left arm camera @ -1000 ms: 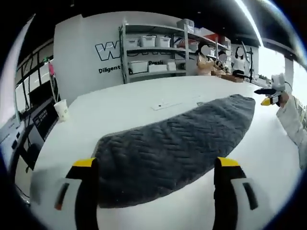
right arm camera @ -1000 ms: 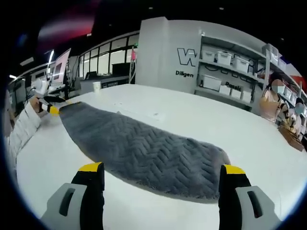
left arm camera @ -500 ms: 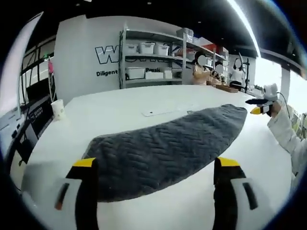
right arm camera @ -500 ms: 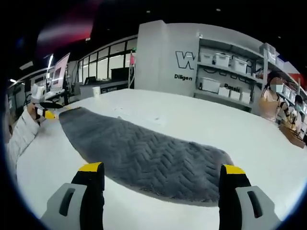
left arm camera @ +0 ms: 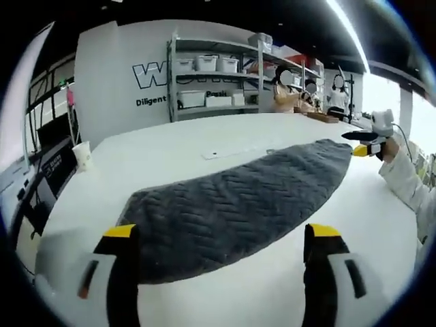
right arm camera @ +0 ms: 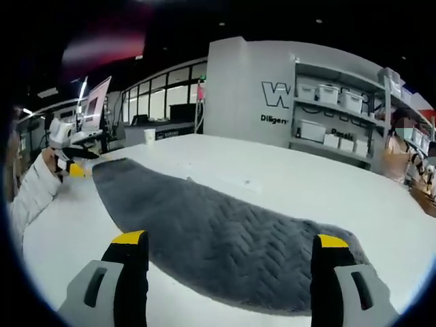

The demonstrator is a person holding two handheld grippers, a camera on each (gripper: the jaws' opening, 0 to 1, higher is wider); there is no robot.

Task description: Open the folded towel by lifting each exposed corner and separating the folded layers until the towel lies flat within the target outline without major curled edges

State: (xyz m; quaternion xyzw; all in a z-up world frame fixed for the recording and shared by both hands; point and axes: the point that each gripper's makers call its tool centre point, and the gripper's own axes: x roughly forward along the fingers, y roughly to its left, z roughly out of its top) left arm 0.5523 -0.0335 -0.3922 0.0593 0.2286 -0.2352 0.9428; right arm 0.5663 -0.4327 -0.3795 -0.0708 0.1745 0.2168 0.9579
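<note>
A grey herringbone towel (left arm camera: 238,201) lies as a long folded strip on the white table (left arm camera: 170,153). My left gripper (left arm camera: 222,233) hovers open over its near end, the yellow-tipped jaws wide apart with nothing between them. At the towel's far end the right gripper (left arm camera: 363,148) shows, held by a hand in a white sleeve. In the right gripper view the towel (right arm camera: 218,235) runs away to the left. My right gripper (right arm camera: 230,240) stands open above its near end. The left gripper (right arm camera: 71,168) sits just off the far tip.
A paper cup (left arm camera: 83,155) stands near the table's left edge, and a thin white slip (left arm camera: 221,154) lies beyond the towel. Metal shelves with white bins (left arm camera: 211,75) line the back wall. People (left arm camera: 289,88) stand at a far bench.
Both cameras have shifted a little, and the right one now sits nearer the towel. The towel lies where it was, and both grippers stay open.
</note>
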